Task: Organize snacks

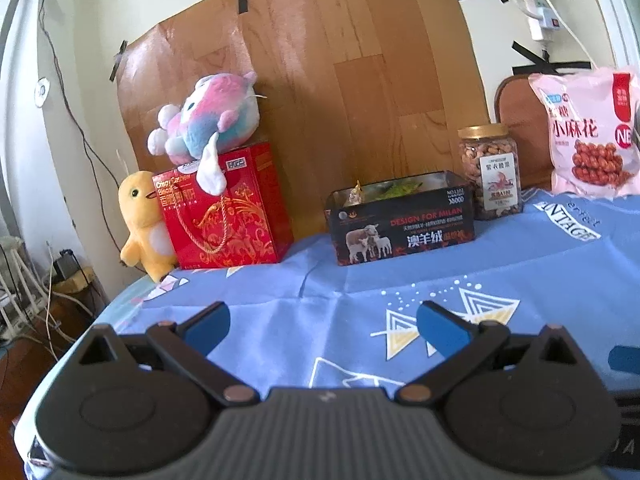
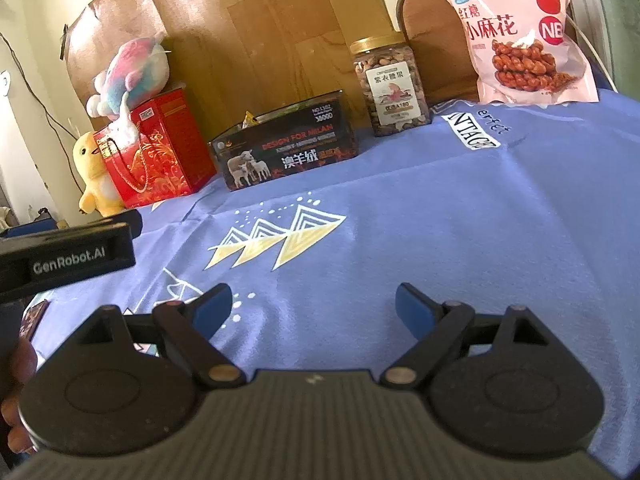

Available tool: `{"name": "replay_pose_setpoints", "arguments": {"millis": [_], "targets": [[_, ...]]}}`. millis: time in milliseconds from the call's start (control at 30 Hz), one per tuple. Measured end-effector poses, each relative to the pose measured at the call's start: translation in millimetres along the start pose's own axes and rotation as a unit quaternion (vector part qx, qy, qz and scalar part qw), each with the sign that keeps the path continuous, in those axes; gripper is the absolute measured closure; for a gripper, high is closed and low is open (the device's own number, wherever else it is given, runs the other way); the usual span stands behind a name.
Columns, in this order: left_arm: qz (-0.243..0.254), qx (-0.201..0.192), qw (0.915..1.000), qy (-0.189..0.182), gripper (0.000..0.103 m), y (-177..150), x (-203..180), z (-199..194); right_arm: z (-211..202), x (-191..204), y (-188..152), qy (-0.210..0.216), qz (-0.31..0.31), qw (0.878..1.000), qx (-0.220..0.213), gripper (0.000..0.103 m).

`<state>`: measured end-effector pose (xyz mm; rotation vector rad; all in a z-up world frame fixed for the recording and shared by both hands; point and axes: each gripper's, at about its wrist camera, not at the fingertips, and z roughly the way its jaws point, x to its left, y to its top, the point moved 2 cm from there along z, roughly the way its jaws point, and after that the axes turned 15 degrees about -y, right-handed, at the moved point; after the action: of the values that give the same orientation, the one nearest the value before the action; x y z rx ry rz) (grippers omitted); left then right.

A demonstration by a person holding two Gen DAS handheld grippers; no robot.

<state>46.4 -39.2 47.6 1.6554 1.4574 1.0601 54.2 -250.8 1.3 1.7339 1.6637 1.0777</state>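
Observation:
A black open-top box [image 1: 402,224] printed with sheep stands at the back of the blue tablecloth [image 1: 360,292]; it holds small packets and also shows in the right wrist view [image 2: 286,148]. A clear jar of nuts [image 1: 491,172] with a gold lid stands to its right, also seen in the right wrist view [image 2: 390,84]. A pink snack bag [image 1: 590,136] leans upright at the far right and shows in the right wrist view [image 2: 524,32]. My left gripper [image 1: 322,330] is open and empty above the cloth. My right gripper [image 2: 314,306] is open and empty too.
A red gift box [image 1: 226,208] stands at the back left with a pastel plush [image 1: 208,120] on top and a yellow chick plush [image 1: 142,224] beside it. A wooden board [image 1: 320,80] backs the table. The left gripper's body [image 2: 68,258] shows in the right wrist view.

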Motion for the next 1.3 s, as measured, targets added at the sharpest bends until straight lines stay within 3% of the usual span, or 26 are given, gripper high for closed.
{"name": "replay_pose_setpoints", "arguments": {"millis": [333, 1300], "targets": [[-0.023, -0.017, 0.9996, 0.004, 0.0, 0.8, 9.4, -4.5, 0.4, -0.3, -1.7, 0.0, 0.003, 1.0, 0.002, 0.012], [-0.012, 0.004, 0.9998, -0.014, 0.0, -5.7, 3.7, -1.6, -5.3, -0.2, -1.8, -0.012, 0.0, 1.0, -0.007, 0.012]]}}
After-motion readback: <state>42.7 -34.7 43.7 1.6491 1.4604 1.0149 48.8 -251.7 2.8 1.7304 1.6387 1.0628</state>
